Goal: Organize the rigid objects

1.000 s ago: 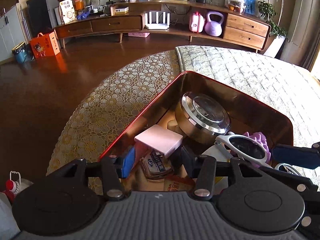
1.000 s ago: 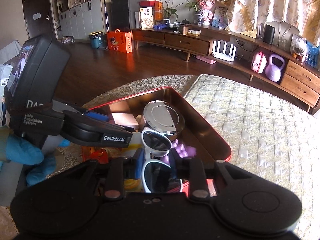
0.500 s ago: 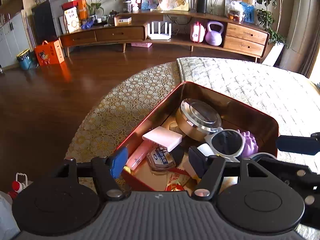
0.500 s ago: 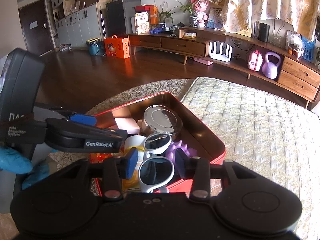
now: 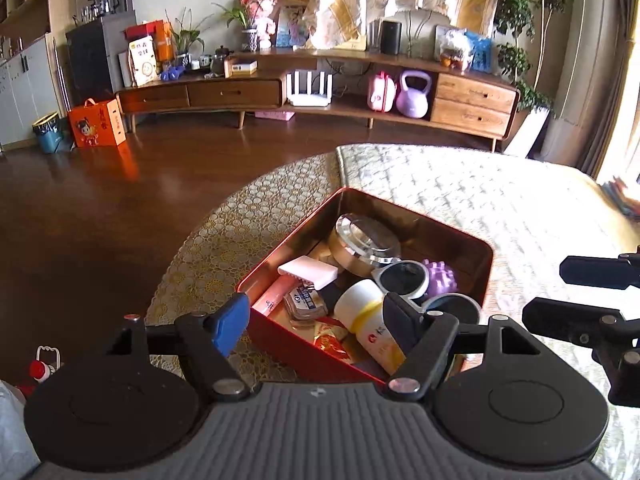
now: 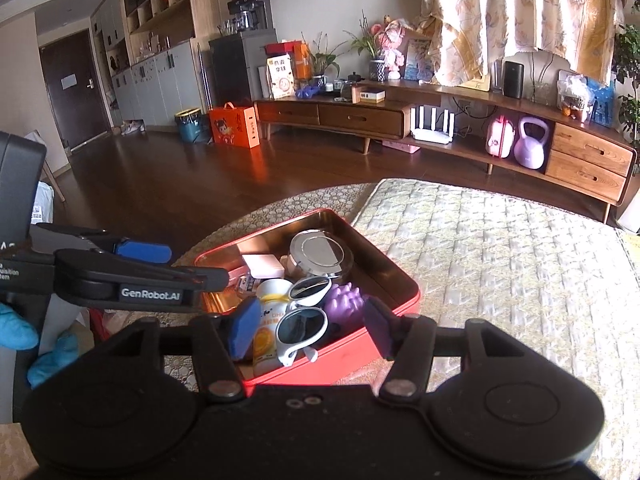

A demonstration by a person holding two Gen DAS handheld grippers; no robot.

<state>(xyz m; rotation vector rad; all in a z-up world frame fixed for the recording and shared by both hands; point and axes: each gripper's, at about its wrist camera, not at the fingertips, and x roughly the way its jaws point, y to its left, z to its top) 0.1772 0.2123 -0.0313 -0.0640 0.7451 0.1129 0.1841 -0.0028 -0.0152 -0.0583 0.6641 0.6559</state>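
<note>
A red tin box [image 5: 486, 276] [image 6: 404, 280] lies on the patterned bedspread and holds several objects: a round silver tin [image 5: 366, 238] [image 6: 318, 250], white sunglasses [image 5: 404, 278] [image 6: 302, 322], a white bottle with a yellow label [image 5: 370, 320] [image 6: 268, 320], a purple spiky ball [image 5: 440, 278] [image 6: 344, 304], a white flat case [image 5: 308, 270] [image 6: 262, 264] and a pink tube [image 5: 274, 296]. My left gripper [image 5: 316, 322] is open and empty, above the box's near corner. My right gripper [image 6: 308, 326] is open and empty, above the sunglasses.
The bed [image 6: 500, 260] spreads to the right of the box. Its rounded edge drops to a dark wood floor [image 5: 100, 208]. A long wooden sideboard [image 6: 400, 120] stands far behind. The other gripper shows at the right in the left wrist view [image 5: 592, 300] and at the left in the right wrist view [image 6: 132, 276].
My right gripper has opened and let go of the white sunglasses, which now lie in the box. Both grippers have pulled up and back from the box.
</note>
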